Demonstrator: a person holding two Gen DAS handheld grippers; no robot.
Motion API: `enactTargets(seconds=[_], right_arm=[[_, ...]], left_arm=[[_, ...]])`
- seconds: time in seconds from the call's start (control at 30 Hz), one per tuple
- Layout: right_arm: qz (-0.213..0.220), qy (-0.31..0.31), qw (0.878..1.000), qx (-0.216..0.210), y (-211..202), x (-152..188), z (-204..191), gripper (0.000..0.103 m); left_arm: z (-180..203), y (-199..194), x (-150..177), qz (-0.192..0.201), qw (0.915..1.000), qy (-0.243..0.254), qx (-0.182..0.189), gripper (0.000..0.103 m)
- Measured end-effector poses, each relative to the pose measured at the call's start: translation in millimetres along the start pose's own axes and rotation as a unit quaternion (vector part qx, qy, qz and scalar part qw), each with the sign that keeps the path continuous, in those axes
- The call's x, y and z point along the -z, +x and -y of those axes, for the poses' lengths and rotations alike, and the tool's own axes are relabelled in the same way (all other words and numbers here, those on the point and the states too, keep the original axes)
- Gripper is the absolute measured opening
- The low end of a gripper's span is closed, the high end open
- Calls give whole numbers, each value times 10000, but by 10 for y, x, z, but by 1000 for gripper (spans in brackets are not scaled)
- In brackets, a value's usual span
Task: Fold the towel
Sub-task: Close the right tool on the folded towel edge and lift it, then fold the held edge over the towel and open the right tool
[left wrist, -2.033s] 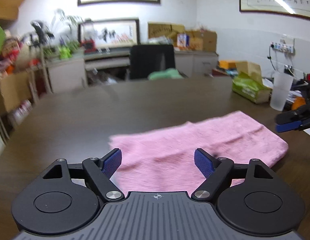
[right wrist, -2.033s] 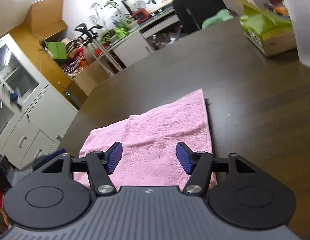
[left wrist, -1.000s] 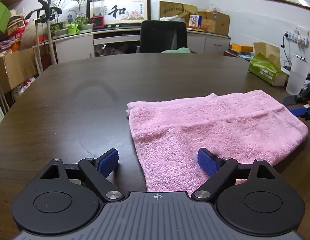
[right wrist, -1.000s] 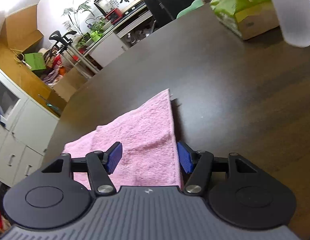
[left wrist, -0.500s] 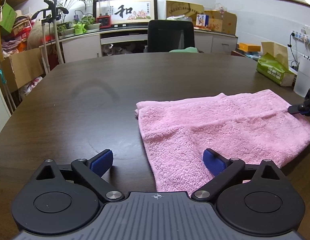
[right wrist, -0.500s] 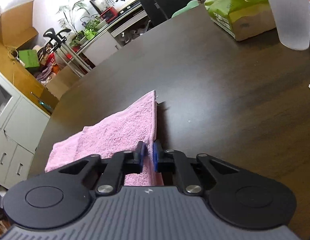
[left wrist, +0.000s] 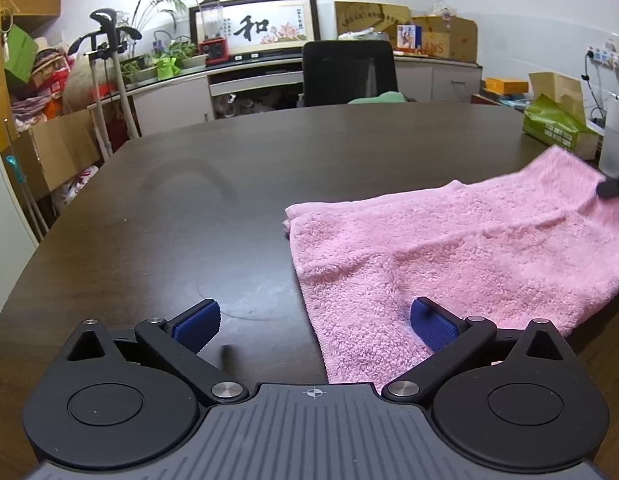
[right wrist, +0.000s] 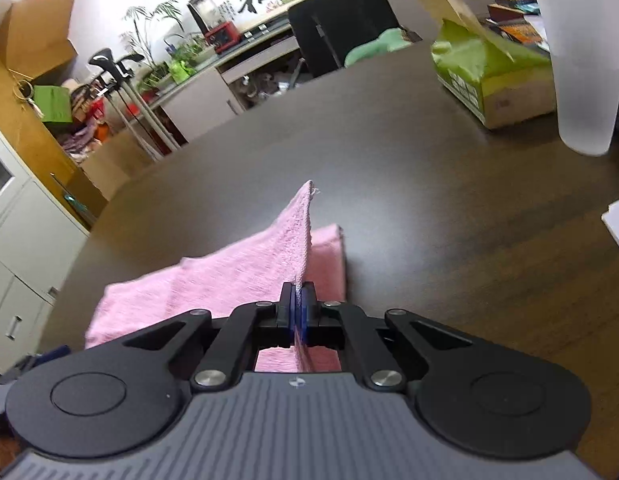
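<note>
Where the towel [right wrist: 237, 276] lies, tissue box [right wrist: 493, 80], cup [right wrist: 581, 68] beyond.

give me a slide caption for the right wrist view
Right claw shut on the edge of the pink towel, lifting it off the dark table beside a frosted cup.

Pink towel [left wrist: 449, 256], one edge lifted
</note>
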State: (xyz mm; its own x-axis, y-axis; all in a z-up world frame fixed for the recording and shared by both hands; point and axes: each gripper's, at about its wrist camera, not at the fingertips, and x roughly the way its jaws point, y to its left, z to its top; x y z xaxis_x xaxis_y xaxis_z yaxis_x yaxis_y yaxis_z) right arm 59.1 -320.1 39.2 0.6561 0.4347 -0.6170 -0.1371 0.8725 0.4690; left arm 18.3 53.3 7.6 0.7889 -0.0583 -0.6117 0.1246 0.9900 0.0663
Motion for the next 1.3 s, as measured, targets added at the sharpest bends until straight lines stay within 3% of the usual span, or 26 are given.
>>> enactTargets(seconds=[0.23,0.47,0.73,0.9,1.07,1.23,1.3], right_arm=[[51,-57,9981,-614,-129,-144,-401,2],[-162,-315,9943,-1004,79,-168,-979,3],[-744,-785,9874,-1154,597,30,-1776,3],[-1426,-1196,9757,-1156,989,330,-2175,4],[-1695,-1443,9674,-1206,1026,436,-2298,15],[-1135,-1237,9779,-1250,630,162,-2068,42],[-950,-1096,9819,-1218,516,79,-1928,47]], left_arm=[[-111,-50,4,95,9999,26,-21,103],[-173,-17,41,3,9997,229,58,103],[-180,-21,53,-40,9998,144,94,103],[-208,-32,66,-71,9999,60,144,103],[-241,-33,76,-110,9997,-35,203,103],[-280,-33,73,-138,9996,-102,241,103],[-293,-32,72,-146,9995,-123,248,103]])
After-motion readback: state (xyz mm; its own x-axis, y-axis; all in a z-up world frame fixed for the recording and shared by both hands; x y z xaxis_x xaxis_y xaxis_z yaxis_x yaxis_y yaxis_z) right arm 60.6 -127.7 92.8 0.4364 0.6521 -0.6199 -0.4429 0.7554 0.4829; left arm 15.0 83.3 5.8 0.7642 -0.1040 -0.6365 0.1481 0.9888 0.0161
